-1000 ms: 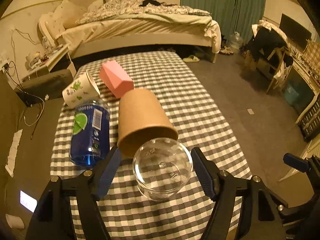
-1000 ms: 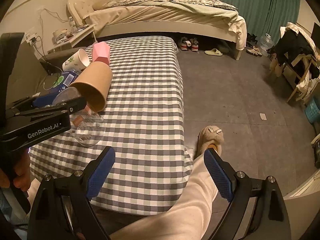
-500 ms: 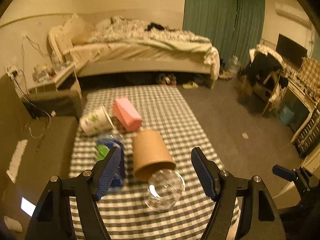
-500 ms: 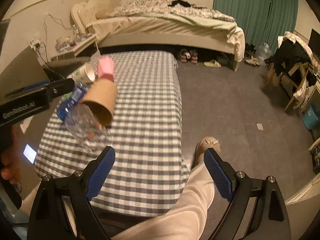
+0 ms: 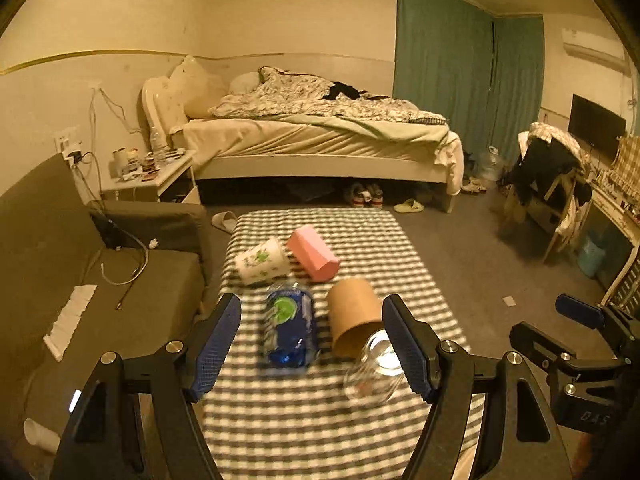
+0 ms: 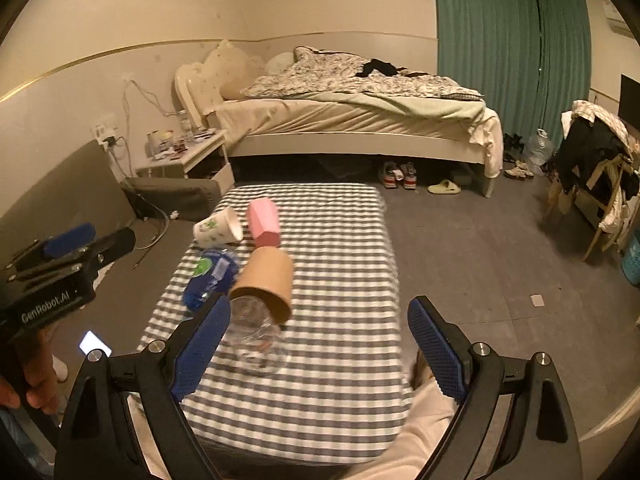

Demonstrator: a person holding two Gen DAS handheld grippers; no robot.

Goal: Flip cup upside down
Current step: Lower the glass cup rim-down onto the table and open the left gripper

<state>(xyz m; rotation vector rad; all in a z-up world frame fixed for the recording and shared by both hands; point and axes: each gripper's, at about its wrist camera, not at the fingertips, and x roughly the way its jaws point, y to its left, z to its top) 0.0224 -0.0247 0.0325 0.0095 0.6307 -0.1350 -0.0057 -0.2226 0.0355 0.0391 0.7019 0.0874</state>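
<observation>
Several cups lie on their sides on the checked table [image 5: 360, 432]: a clear plastic cup [image 5: 374, 368] [image 6: 256, 336] nearest me, a brown paper cup [image 5: 354, 320] [image 6: 266, 280] touching it, a blue printed cup [image 5: 290, 326] [image 6: 210, 276], a white leaf-print cup [image 5: 262, 266] [image 6: 218, 228] and a pink cup [image 5: 312, 254] [image 6: 263, 222]. My left gripper [image 5: 314, 346] is open and empty, held high above the table's near end. My right gripper [image 6: 320, 350] is open and empty, also raised above the near edge.
A grey sofa [image 5: 60, 264] stands left of the table. A bed [image 5: 320, 140] and a cluttered nightstand [image 5: 152, 176] are behind it. Grey floor with shoes [image 6: 400, 174] lies to the right. A chair with clothes [image 5: 560, 184] stands far right. My leg [image 6: 412, 436] is under the right gripper.
My left gripper has pulled up and back from the clear cup, which now lies lower right of its jaws. My right gripper has also risen. The cups have not moved.
</observation>
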